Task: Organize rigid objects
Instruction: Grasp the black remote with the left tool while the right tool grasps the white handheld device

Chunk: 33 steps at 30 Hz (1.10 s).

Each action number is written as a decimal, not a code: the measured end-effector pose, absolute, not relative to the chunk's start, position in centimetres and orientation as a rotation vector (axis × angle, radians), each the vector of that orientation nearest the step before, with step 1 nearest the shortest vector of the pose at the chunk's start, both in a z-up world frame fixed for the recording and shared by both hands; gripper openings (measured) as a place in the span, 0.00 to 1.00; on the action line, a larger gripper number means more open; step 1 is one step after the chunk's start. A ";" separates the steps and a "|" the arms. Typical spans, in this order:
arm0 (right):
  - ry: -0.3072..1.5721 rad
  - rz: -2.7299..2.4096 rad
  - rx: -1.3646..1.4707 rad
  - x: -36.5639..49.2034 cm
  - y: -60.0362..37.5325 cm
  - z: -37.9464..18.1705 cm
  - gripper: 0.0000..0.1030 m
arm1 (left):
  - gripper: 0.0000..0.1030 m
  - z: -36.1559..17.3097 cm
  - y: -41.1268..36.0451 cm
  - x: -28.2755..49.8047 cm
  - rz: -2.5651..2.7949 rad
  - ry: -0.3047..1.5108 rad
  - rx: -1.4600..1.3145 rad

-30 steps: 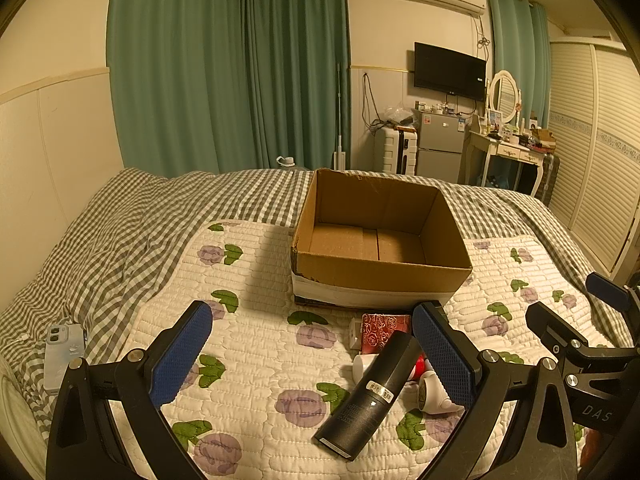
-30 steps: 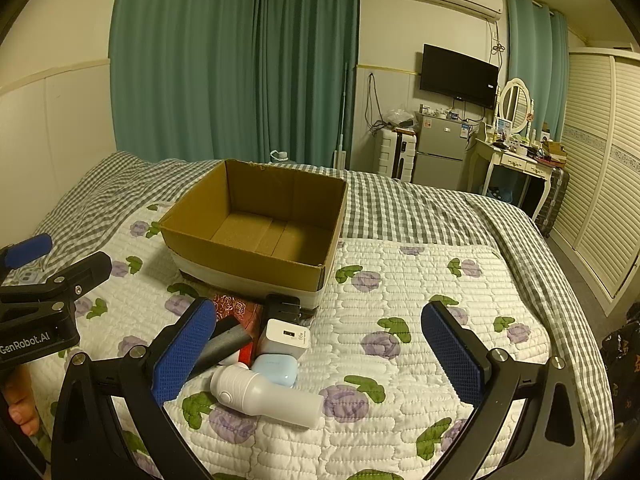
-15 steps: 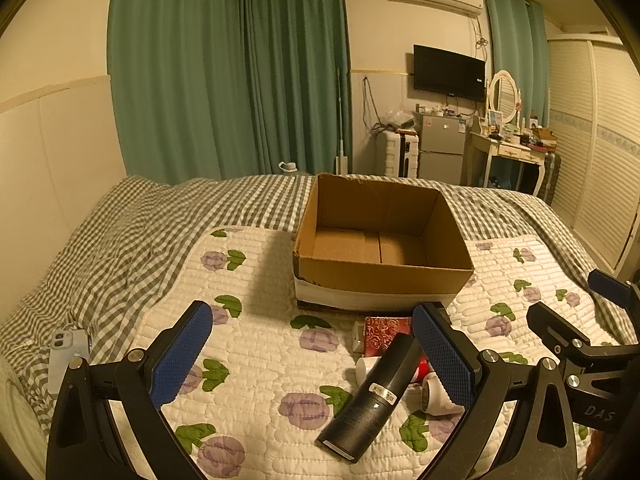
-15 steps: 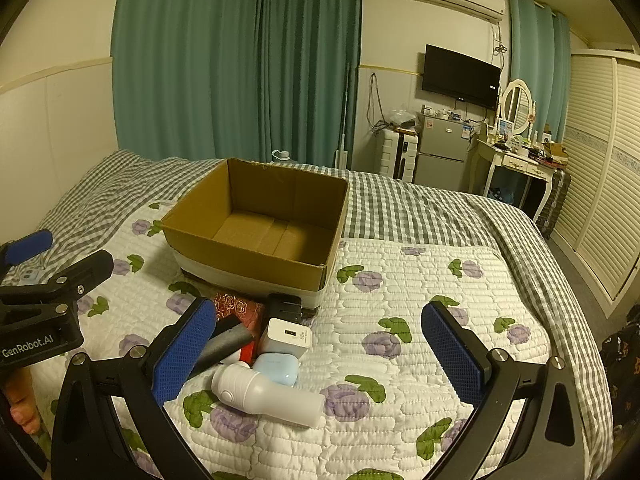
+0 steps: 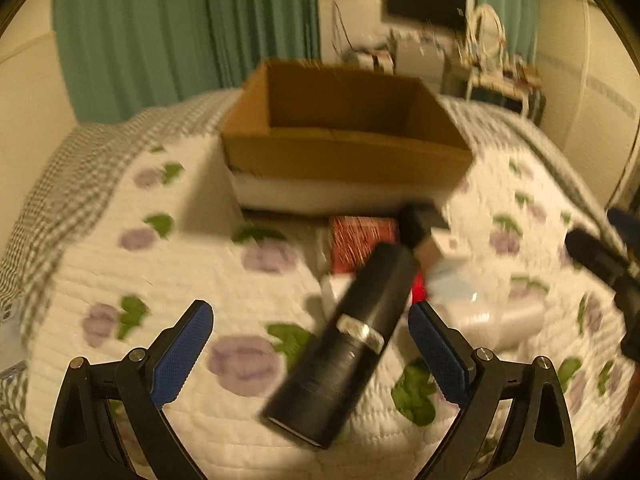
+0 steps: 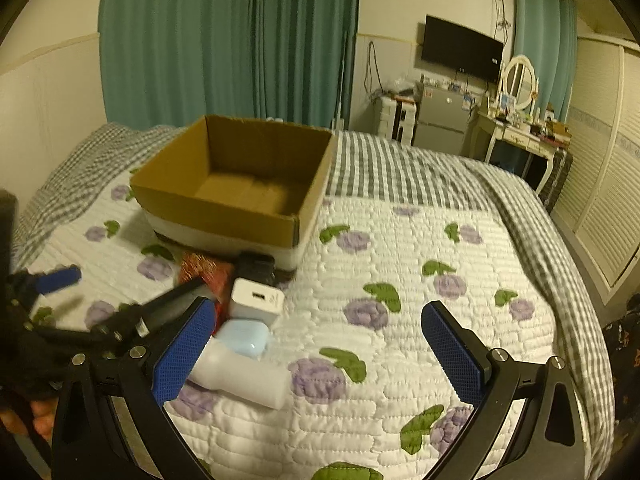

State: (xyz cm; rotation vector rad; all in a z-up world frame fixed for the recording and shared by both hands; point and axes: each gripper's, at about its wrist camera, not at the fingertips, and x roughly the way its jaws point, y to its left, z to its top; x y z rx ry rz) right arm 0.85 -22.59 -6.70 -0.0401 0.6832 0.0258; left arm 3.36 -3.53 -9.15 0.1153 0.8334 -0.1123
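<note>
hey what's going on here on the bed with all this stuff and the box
A person with a gripper in each hand is tidying small items on a quilted bed. The left gripper, open, is closing in on a black cylinder lying between its fingers, not yet gripped. The right gripper is open and holds nothing, beside a white bottle and a white charger. The cardboard box behind the pile is empty.

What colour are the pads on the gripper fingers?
Blue, with a fine textured surface, on black fingers; clearest on the right gripper pads in the right wrist view.
</note>
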 end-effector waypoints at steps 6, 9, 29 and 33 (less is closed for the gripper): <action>0.713 0.041 -0.020 1.3 -23.1 -7.5 1.00 | 0.50 -10.7 -4.9 3.7 -0.171 0.901 0.187; 0.734 0.061 -0.029 1.4 -22.9 -7.9 1.00 | 0.49 -11.1 -5.2 4.0 -0.203 0.923 0.191; 0.927 0.345 -0.336 3.3 -14.2 -14.4 0.88 | 0.15 -7.7 -2.5 4.1 -0.217 0.892 0.085; 0.924 0.350 -0.252 3.6 -15.1 -13.9 0.62 | 0.09 -7.3 -2.0 4.1 -0.203 0.886 0.069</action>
